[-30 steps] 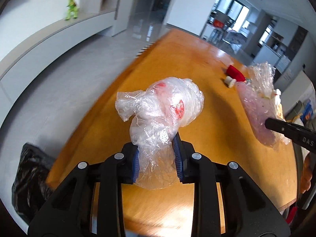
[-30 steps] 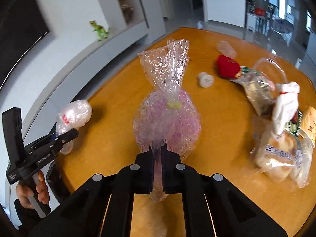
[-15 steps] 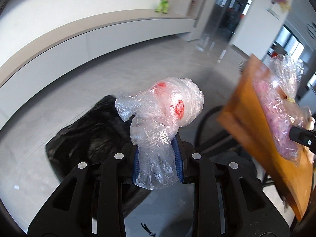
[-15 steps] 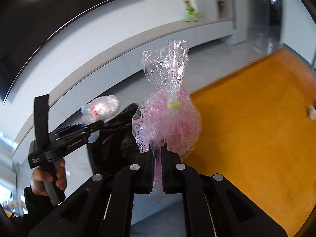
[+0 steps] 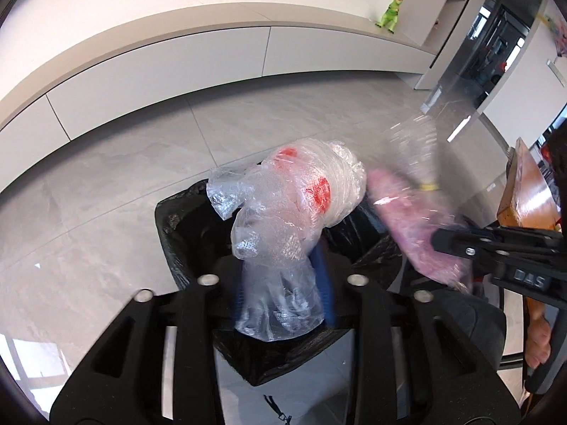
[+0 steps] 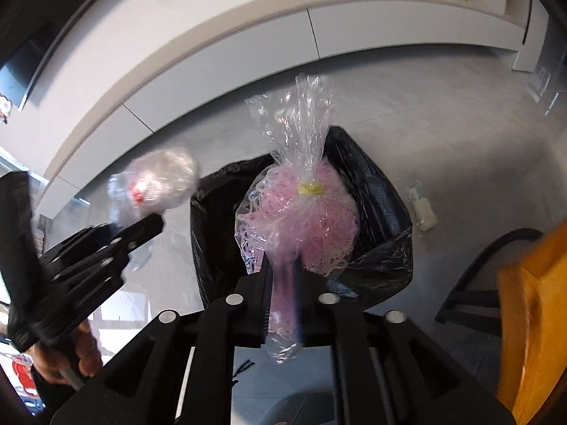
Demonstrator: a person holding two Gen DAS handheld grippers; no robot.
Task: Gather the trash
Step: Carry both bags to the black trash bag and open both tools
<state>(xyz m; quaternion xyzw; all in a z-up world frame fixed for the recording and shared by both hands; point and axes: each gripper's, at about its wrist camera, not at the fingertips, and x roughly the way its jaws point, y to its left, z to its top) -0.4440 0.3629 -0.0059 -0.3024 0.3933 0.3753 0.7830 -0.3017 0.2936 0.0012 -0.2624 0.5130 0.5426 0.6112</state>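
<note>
A black trash bag (image 5: pixel 170 219) stands open on the grey floor, its mouth below both grippers. My left gripper (image 5: pixel 281 276) points down over it. Its jaws are opening, and a crumpled clear plastic bag with red marks (image 5: pixel 301 194) still sits between the blue pads. My right gripper (image 6: pixel 283 269) hangs over the same trash bag (image 6: pixel 382 212). Its jaws are opening too, with the thin tail of a clear bag of pink shreds (image 6: pixel 301 219), tied with a yellow band, in the gap. Each gripper also shows blurred in the other's view: the left gripper (image 6: pixel 156 223) and the right gripper (image 5: pixel 439 241).
The orange wooden table's corner (image 6: pixel 524 318) is at the right, with a black chair frame (image 6: pixel 471 283) beside it. A small white item (image 6: pixel 421 209) lies on the floor past the trash bag. A long white low cabinet (image 5: pixel 177 81) carries a green dinosaur toy (image 5: pixel 389 17).
Both grippers swung off the table to above the black trash bag and tipped downward. Their jaws have parted; the two plastic bags still sit between them.
</note>
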